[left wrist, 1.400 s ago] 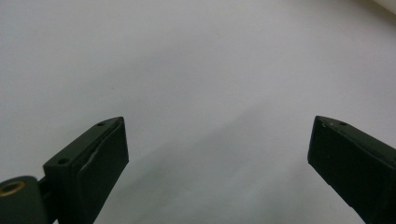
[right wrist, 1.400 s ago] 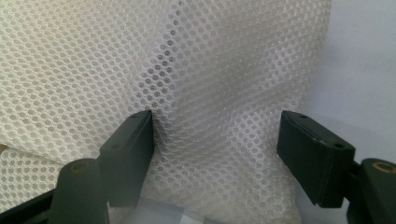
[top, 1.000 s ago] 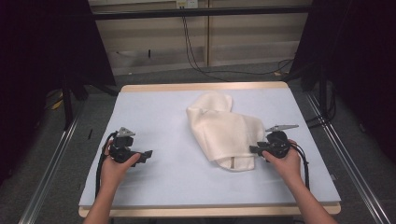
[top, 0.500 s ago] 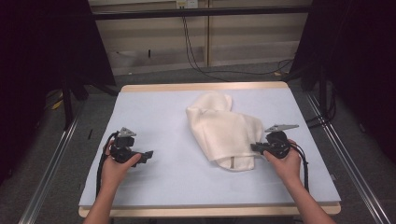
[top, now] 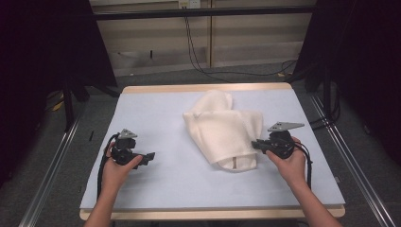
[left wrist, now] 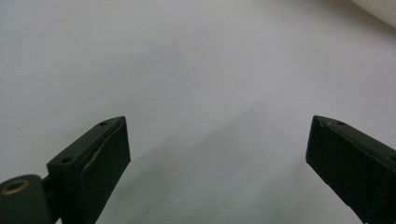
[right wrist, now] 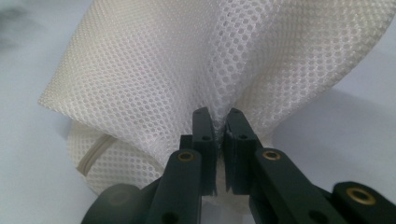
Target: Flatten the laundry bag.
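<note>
A cream mesh cloth bag [top: 222, 130] lies crumpled across the middle of the pale blue table cover [top: 156, 113]. My right gripper [top: 256, 144] sits at the bag's right near corner. In the right gripper view its jaws have just been closing and now pinch a fold of the mesh bag [right wrist: 187, 70], lifting it into a peak at the right gripper [right wrist: 220, 123]. My left gripper [top: 150, 156] rests low at the table's left front, apart from the bag. In the left gripper view the left gripper [left wrist: 217, 144] is open with bare cover between its jaws.
A wooden table edge [top: 213, 213] runs along the front. Metal rails [top: 47, 175] flank the table on the floor. Cables [top: 198, 56] hang by the back wall. Bare cover lies to the left of and in front of the bag.
The right gripper has risen slightly at the bag's right corner, and the mesh there is drawn up. The left hand has stayed where it was.
</note>
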`<state>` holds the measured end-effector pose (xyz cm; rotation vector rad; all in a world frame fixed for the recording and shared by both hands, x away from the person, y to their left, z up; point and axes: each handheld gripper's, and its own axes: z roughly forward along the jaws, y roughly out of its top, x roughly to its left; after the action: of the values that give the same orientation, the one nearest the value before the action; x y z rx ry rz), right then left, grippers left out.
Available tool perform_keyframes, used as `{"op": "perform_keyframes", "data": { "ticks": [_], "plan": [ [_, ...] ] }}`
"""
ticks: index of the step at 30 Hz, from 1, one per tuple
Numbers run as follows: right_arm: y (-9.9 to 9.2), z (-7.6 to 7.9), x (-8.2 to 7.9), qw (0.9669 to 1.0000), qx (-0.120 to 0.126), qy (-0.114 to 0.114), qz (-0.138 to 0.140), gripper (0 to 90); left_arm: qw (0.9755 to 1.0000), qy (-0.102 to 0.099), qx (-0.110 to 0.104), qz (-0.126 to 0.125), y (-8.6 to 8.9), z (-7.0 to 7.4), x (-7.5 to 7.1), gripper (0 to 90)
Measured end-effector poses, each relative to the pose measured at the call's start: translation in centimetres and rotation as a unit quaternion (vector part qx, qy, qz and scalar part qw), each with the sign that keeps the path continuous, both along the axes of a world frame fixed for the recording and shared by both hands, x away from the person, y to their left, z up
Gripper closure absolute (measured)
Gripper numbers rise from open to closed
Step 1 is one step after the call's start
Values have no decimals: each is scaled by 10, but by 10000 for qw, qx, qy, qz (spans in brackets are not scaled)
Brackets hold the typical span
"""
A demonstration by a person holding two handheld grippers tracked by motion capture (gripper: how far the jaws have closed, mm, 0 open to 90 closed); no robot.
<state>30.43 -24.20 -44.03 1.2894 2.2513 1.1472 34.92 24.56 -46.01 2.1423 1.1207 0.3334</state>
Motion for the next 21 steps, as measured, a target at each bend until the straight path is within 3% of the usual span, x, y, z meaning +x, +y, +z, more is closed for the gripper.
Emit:
{"op": "perform_keyframes", "data": {
  "ticks": [8, 10, 15, 21],
  "plan": [
    [15, 9, 0, 9996, -15, -136, 237, 844, 10000, 75, -13, -56, -4, 1, -1, 61],
    [19, 11, -1, 9994, 6, -174, 314, 843, 10000, 0, -14, -43, -5, 0, -1, 61],
    [30, 17, -2, 9984, 74, -280, 481, 843, 9998, 94, -78, -137, -10, 2, -2, 61],
    [45, 19, -3, 9969, 123, -330, 707, 843, 9995, 56, -149, -274, -18, 4, -4, 61]
  ]
}}
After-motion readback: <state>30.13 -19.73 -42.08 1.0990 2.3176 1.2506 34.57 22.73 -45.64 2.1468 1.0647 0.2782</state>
